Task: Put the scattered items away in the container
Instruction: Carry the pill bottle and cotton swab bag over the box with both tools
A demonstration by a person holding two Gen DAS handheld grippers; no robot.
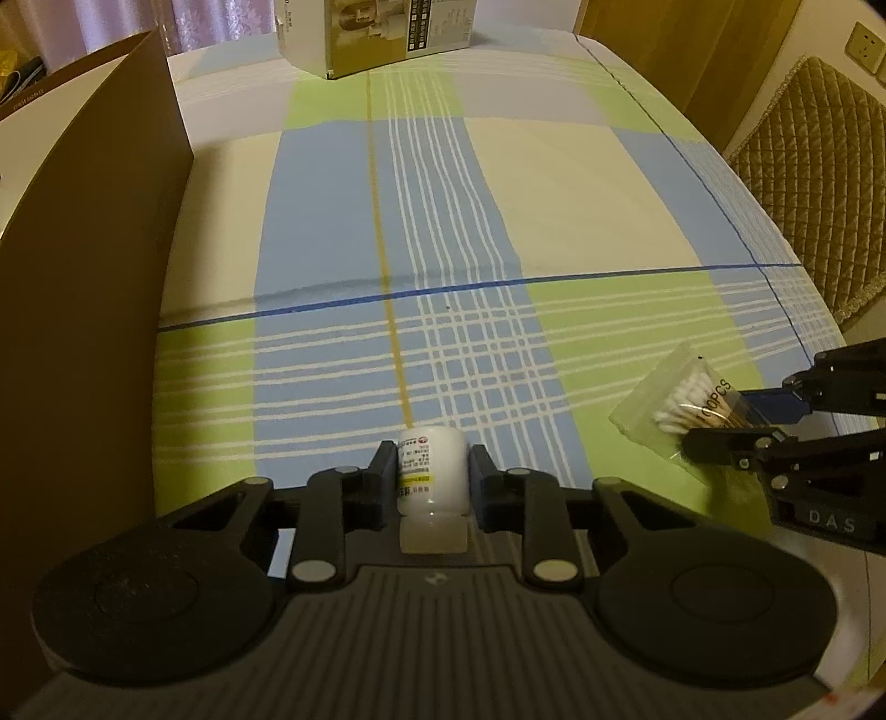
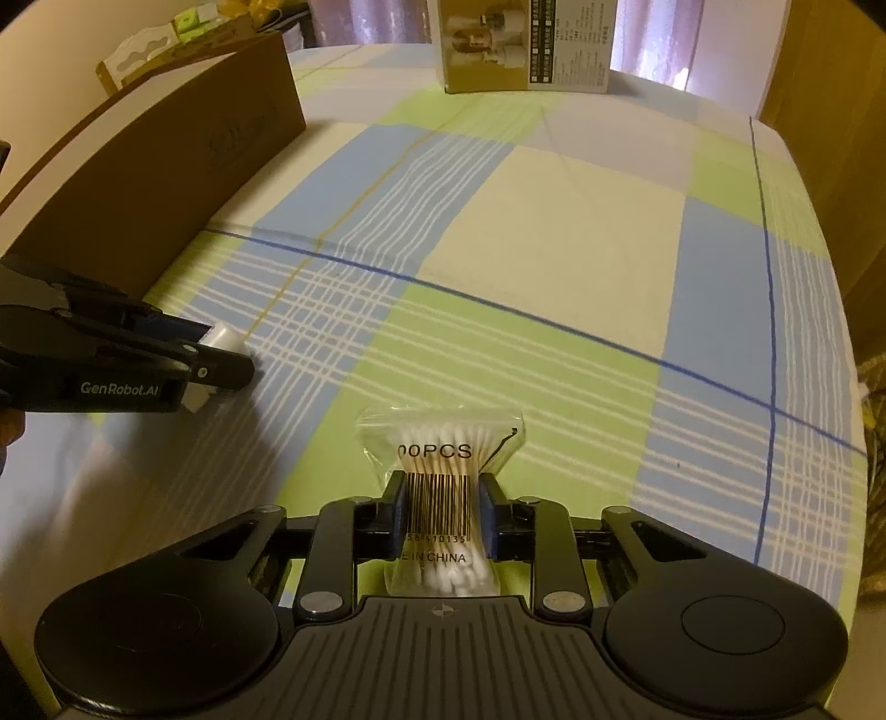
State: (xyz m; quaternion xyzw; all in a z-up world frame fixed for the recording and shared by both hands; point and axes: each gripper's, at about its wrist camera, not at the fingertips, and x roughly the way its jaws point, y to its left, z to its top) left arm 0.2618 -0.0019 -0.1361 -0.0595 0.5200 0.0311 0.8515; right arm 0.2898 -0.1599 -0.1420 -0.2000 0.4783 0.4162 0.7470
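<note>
Up close in the left wrist view, the left gripper [image 1: 433, 479] pinches a small white medicine bottle [image 1: 432, 476] between its two fingers, the pads pressed against the bottle's sides. The bottle lies along the fingers with its printed label facing up and its translucent cap [image 1: 433, 534] toward the camera. Below it spreads a plaid cloth [image 1: 498, 221] of blue, green and cream squares. A brown cardboard box [image 1: 94, 221] stands at the left edge, its tall wall just beside the gripper. At the far end of the cloth stands a printed carton [image 1: 376, 33]. To the right, the right gripper [image 1: 742, 415] clamps a clear bag of cotton swabs [image 1: 681, 404]. A quilted cushion [image 1: 814, 166] sits beyond the cloth's right edge.

Seen from the right wrist, the right gripper [image 2: 440, 512] is closed on the bag of cotton swabs [image 2: 440, 459], squeezing it at the barcode so the plastic bulges above and below the pads. The bag is marked "PCS". At the left, the left gripper [image 2: 221, 360] holds the white medicine bottle [image 2: 224, 337] near the wall of the cardboard box [image 2: 166, 166]. Whether either item touches the plaid cloth [image 2: 554, 249] cannot be told. The printed carton [image 2: 526, 44] stands at the far end.
</note>
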